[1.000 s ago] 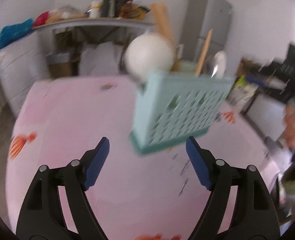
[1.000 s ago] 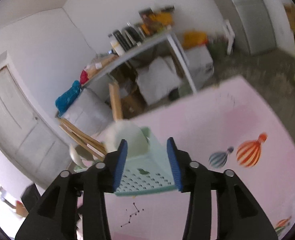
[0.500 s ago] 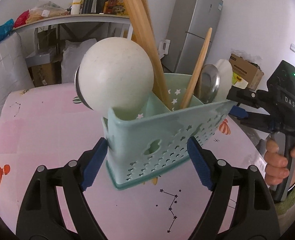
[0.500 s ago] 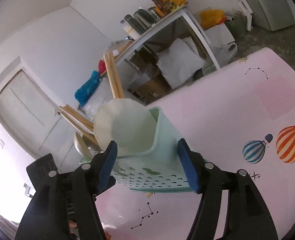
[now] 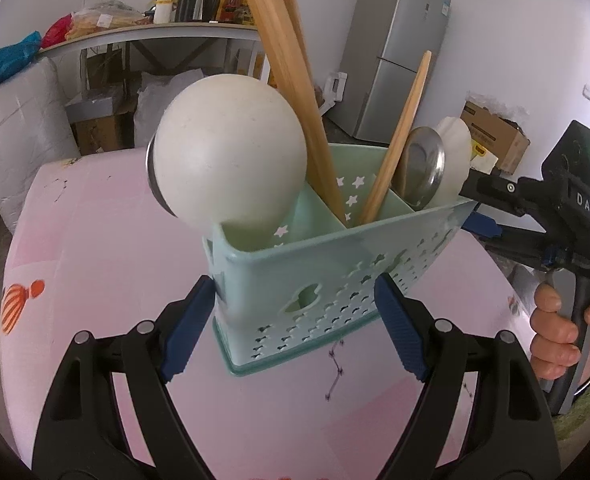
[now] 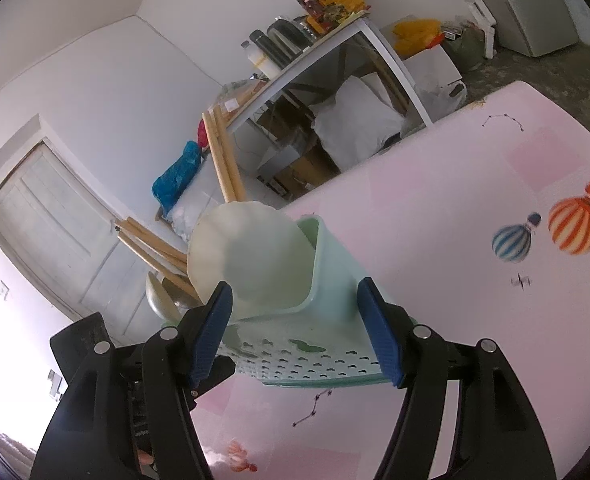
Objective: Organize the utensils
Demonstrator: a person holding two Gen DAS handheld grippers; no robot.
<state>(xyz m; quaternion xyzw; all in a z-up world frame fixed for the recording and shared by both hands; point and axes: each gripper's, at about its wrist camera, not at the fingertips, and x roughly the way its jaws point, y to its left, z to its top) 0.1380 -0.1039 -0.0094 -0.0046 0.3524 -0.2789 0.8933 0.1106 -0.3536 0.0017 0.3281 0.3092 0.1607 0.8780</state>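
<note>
Caddy [image 5: 335, 272] sits on pink table [image 5: 95, 240], loaded w/ chopsticks [image 5: 295, 80], ladles, spoons. L gripper [image 5: 295, 324] straddles the near short end, pads wide and apart from the walls, nothing gripped. R gripper [image 6: 295, 332] straddles the opposite short end, also released; looks clear of the walls. Long axis in L view runs ~7 to 1 o'clock, caddy dead ahead at 12 for both. Both equally near; prob. ready for a two-ended squeeze.
</note>
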